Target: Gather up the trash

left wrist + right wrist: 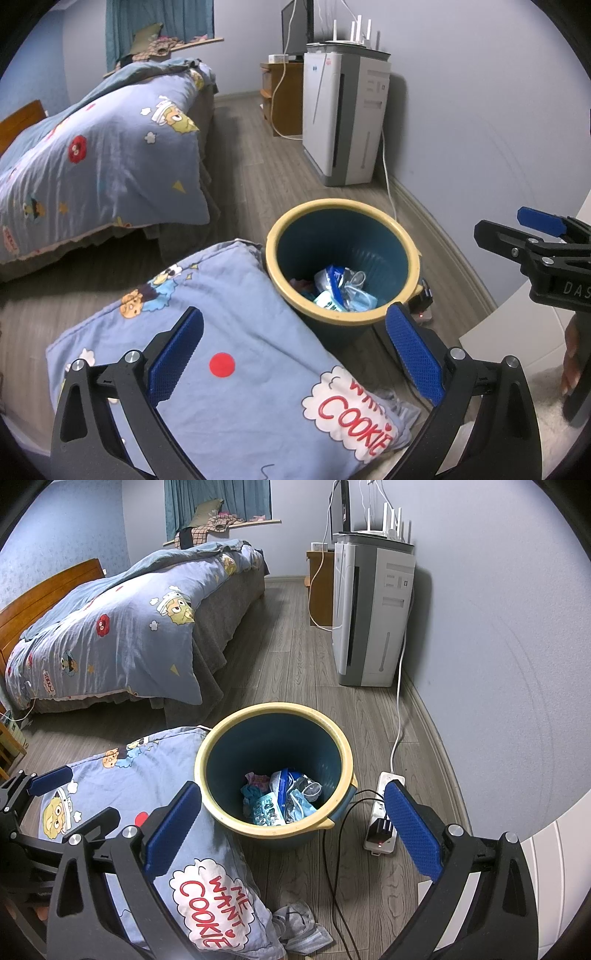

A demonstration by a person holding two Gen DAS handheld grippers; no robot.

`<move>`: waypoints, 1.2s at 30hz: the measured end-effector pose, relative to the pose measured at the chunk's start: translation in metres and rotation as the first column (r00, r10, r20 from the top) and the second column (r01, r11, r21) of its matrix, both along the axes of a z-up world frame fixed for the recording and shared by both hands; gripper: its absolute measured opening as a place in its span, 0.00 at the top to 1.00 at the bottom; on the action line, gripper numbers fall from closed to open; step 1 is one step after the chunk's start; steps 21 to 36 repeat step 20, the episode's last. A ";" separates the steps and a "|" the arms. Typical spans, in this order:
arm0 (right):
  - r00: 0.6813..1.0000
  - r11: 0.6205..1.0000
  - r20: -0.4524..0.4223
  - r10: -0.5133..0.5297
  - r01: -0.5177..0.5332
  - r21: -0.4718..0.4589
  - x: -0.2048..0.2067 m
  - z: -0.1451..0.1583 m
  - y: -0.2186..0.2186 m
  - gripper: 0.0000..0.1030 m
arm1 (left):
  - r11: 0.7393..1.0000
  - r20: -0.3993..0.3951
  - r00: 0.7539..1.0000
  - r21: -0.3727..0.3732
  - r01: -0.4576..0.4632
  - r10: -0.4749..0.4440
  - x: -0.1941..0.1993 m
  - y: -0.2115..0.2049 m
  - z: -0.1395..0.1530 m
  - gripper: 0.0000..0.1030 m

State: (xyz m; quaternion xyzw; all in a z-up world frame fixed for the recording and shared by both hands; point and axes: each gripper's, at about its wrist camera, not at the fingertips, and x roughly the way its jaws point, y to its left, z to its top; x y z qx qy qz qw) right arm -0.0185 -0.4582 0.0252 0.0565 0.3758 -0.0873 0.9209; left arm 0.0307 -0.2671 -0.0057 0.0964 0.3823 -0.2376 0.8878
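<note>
The right wrist view looks down into the bin (275, 771), a blue bucket with a yellow rim standing on the wood floor (295, 672) — wrappers and crumpled packets (280, 797) already lie at its bottom, so part of the collecting looks done. A grey crumpled scrap (301, 932) on the floor beside the cartoon pillow (155, 812) may be left; what it is cannot be told. Both the right gripper (291, 834) and the left gripper (293, 354) hover with fingers spread wide, holding nothing. Around the bin — a power strip (382, 812) with cables, a bed (122, 627), an air purifier (373, 616) by the blue wall
</note>
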 end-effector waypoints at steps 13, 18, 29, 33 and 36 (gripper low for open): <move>1.000 1.000 -0.005 -0.003 0.003 0.005 -0.001 -0.001 -0.001 0.05 | 1.000 0.009 0.999 0.003 0.031 -0.031 -0.004 0.004 -0.001 0.05; 1.000 1.000 -0.012 -0.002 0.002 0.003 -0.002 -0.002 -0.001 0.05 | 0.999 0.013 1.000 0.051 0.007 -0.008 -0.002 0.000 0.002 0.05; 1.000 1.000 -0.027 -0.003 0.003 0.002 -0.003 -0.004 0.001 0.05 | 0.998 0.008 1.000 0.057 -0.011 0.011 -0.001 0.006 0.006 0.05; 1.000 1.000 -0.027 -0.003 0.003 0.002 -0.003 -0.004 0.001 0.05 | 0.998 0.008 1.000 0.057 -0.011 0.011 -0.001 0.006 0.006 0.05; 1.000 1.000 -0.027 -0.003 0.003 0.002 -0.003 -0.004 0.001 0.05 | 0.998 0.008 1.000 0.057 -0.011 0.011 -0.001 0.006 0.006 0.05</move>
